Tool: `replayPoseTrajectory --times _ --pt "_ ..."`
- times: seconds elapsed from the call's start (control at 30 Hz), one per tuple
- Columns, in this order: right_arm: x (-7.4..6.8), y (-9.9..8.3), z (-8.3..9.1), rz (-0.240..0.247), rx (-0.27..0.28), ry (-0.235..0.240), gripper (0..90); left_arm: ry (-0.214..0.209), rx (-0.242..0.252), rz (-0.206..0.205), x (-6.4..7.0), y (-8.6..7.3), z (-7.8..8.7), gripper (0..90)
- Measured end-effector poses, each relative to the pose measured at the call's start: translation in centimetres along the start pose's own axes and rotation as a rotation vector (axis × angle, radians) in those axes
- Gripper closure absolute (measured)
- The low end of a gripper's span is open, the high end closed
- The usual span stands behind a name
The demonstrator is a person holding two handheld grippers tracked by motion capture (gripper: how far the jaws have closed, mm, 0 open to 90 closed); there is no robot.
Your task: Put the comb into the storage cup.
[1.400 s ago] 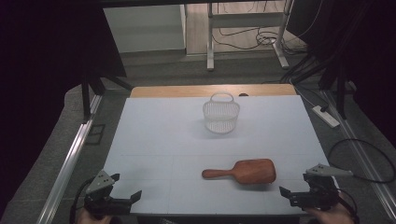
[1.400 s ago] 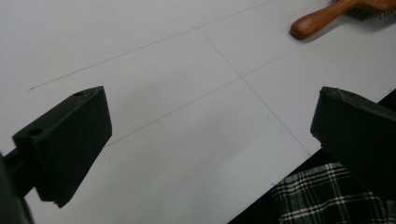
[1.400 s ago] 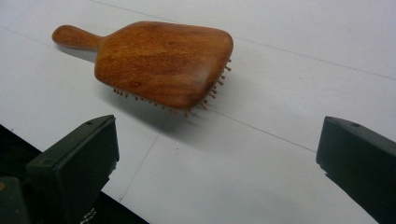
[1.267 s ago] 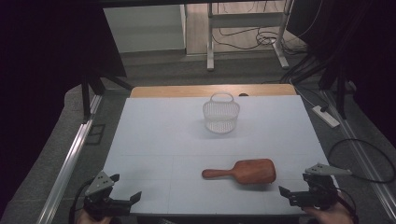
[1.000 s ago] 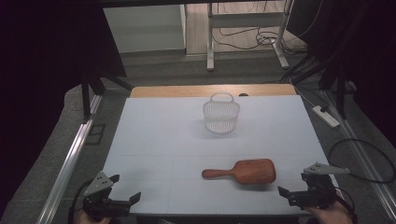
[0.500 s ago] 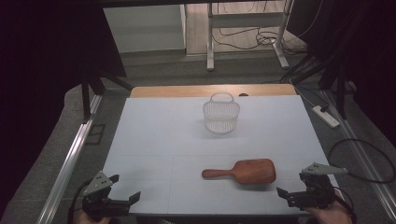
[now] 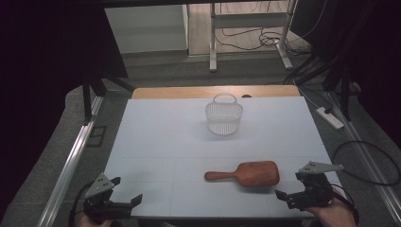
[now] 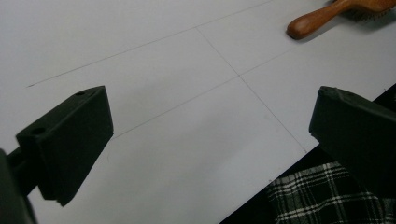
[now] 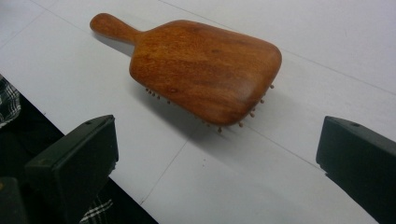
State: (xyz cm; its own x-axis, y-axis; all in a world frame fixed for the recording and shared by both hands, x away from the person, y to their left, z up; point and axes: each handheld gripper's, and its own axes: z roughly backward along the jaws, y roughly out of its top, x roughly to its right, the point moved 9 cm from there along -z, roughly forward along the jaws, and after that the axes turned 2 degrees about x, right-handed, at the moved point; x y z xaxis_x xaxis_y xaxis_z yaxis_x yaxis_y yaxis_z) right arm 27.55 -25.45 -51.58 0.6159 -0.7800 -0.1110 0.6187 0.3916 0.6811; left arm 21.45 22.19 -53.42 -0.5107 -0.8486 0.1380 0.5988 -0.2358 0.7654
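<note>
A brown wooden hairbrush [image 7: 246, 174] lies bristles down on the white table [image 7: 161, 142], at the front right, with its handle pointing left. A white wire basket [image 7: 223, 116] stands upright near the far edge. My right gripper [image 7: 289, 185] is open just right of the brush's head, at the table's front edge. In the right gripper view the brush [image 9: 201, 70] lies a little beyond the open gripper [image 9: 219, 158]. My left gripper [image 7: 126, 189] is open at the front left corner with nothing in it. In the left gripper view the gripper [image 8: 210, 140] is over bare table, and the brush handle [image 8: 322, 18] is far off.
A white power strip [image 7: 329, 117] and a black cable loop [image 7: 373, 161] lie on the floor to the right. A metal rail [image 7: 71, 161] runs along the left side. Plaid cloth [image 8: 317, 196] sits below the front edge.
My right gripper has crept slightly left toward the brush's head. The left gripper, the brush and the basket have hardly moved.
</note>
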Motion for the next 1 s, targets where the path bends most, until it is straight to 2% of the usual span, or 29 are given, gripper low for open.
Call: replayPoseTrajectory --times 0.33,0.63,0.83,1.0 --pt "0.0 1.0 -0.2 0.0 0.002 -0.003 0.0 -0.002 0.001 0.006 -0.1 0.0 0.0 0.9" --pt "-0.5 2.2 -1.4 0.05 -0.021 0.001 0.0 -0.002 0.0 0.005 -0.1 0.0 0.0 0.9" --pt "-1.0 2.8 -2.1 0.053 -0.04 -0.006 0.0 0.0 -0.002 0.005 -0.1 0.0 0.0 1.0" --pt "-1.4 3.5 -2.7 0.033 -0.05 0.006 0.0 -0.001 -0.002 0.004 -0.1 0.0 0.0 1.0"
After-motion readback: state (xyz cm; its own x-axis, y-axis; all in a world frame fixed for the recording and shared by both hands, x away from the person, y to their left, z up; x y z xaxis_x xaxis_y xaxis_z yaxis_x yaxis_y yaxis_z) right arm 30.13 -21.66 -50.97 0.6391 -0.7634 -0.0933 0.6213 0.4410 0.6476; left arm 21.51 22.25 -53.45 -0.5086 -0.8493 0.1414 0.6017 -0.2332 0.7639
